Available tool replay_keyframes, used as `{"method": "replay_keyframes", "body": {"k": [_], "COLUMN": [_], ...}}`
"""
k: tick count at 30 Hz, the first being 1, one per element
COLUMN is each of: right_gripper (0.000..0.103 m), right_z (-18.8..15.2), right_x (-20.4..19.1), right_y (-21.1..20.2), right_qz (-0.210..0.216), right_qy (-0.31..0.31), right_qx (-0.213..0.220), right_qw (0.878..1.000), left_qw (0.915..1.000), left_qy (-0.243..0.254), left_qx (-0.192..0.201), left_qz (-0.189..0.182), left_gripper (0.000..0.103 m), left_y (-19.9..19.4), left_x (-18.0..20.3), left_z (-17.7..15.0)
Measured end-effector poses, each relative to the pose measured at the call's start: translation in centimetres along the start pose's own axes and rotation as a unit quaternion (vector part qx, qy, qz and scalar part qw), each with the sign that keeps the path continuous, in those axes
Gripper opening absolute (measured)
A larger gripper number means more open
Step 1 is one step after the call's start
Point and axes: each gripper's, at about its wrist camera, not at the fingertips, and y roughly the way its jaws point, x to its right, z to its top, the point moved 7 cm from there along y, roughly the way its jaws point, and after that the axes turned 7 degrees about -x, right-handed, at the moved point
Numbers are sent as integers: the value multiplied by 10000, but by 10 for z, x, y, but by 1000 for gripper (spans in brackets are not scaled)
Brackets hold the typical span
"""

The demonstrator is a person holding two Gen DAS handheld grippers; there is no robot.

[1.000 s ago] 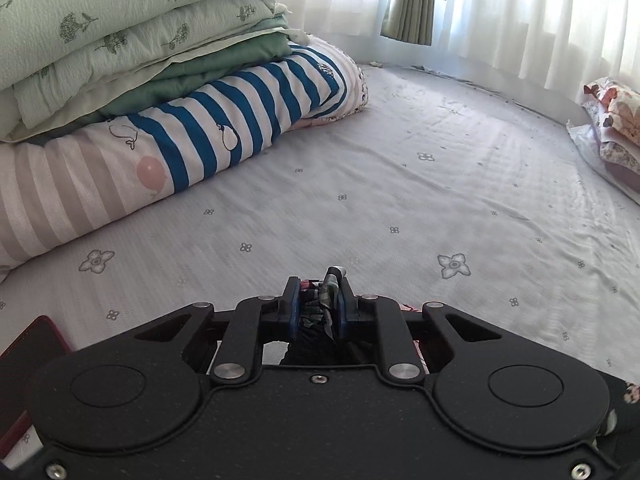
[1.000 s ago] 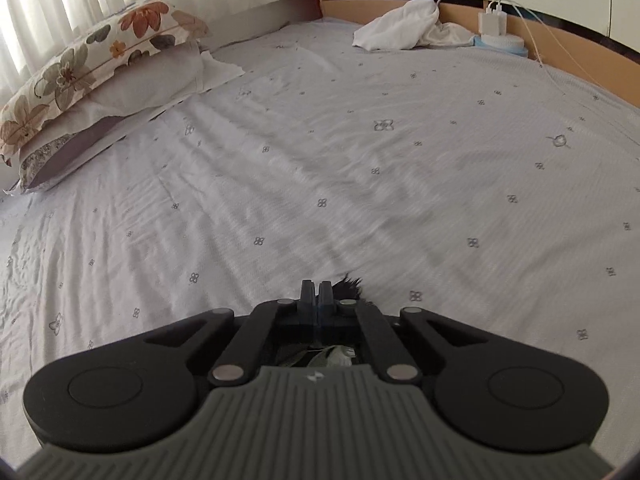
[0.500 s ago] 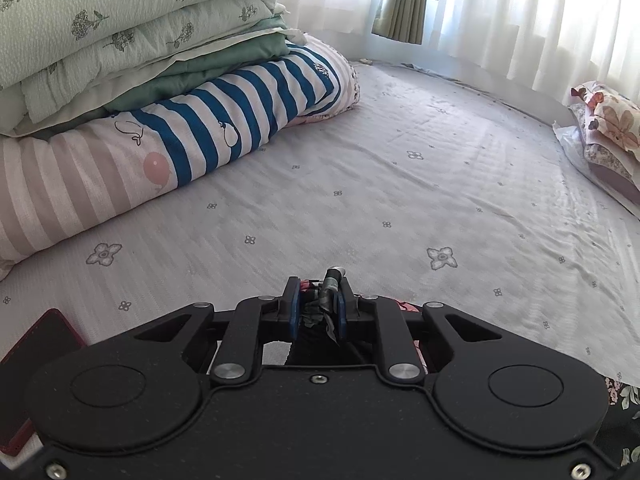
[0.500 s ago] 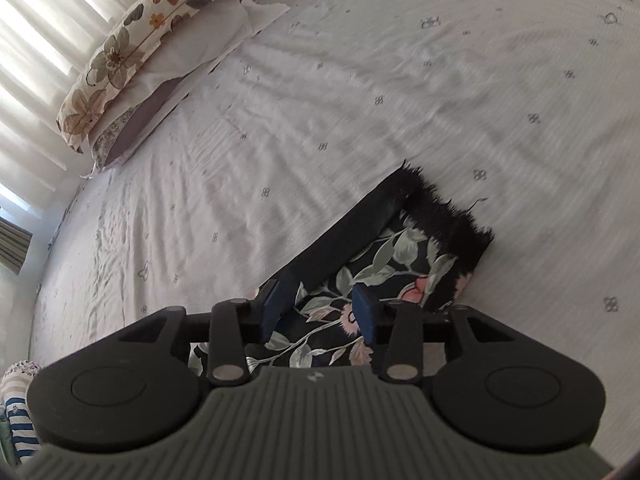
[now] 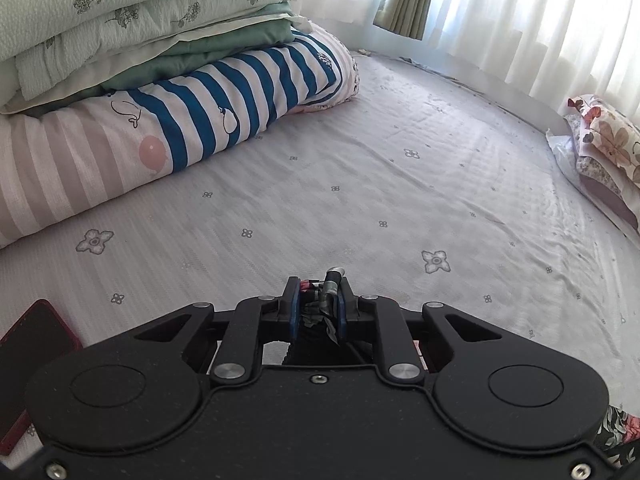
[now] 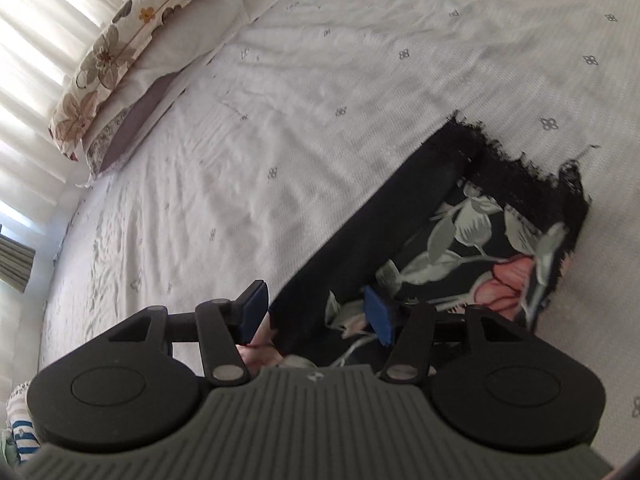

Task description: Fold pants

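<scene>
Right wrist view shows the floral pants point(image 6: 460, 240) lying flat on the bed point(image 6: 320, 100), a black leg with grey leaves and a pink bloom ending in a frayed black hem point(image 6: 520, 168). The right gripper point(image 6: 316, 312) hangs just above the cloth with its blue pads point(image 6: 378, 314) well apart and nothing between them, so by my reading that end is laid down and let go. In the left wrist view the left gripper point(image 5: 317, 310) is pinched tight on a bunched fold of the same fabric, the wad showing between the pads. I judge one fold is being set: one end is down, the other not yet released.

The next move calls for the left end to be lowered square onto the layer beneath and released, then the right gripper to take a fresh edge; the frayed hem may snag or drag.

Around it, a red-cased phone point(image 5: 28, 364) lies on the sheet near the left gripper, close enough to be caught by sweeping cloth. A stack of folded quilts point(image 5: 160, 80) sits well apart, as does the flowered pillow point(image 6: 116, 60) by the white curtains point(image 5: 520, 8). Ahead the sheet is open.
</scene>
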Motion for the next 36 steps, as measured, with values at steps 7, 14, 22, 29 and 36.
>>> {"method": "replay_keyframes", "body": {"k": [7, 14, 22, 29, 36], "right_gripper": [68, 3, 2, 2, 2], "right_z": [8, 11, 14, 3, -39], "right_x": [1, 10, 4, 36, 94], "right_y": [4, 2, -72, -161, -248], "right_qz": [95, -582, -1216, -1390, -1319], "right_qy": [150, 47, -645, -819, -763], "right_qx": [211, 435, 802, 967, 999], "right_qw": [9996, 9973, 9872, 9822, 9833], "left_qw": [9995, 9998, 9999, 9999, 9996], "left_qy": [-269, -142, -37, 28, 175], "left_qx": [-104, -57, 70, 97, 90], "left_qz": [-149, 85, 114, 27, -192], "left_gripper": [17, 17, 17, 17, 17], "left_y": [1, 7, -19, -55, -96], "left_x": [-8, -11, -19, -37, -56], "left_z": [9, 8, 8, -1, -19]}}
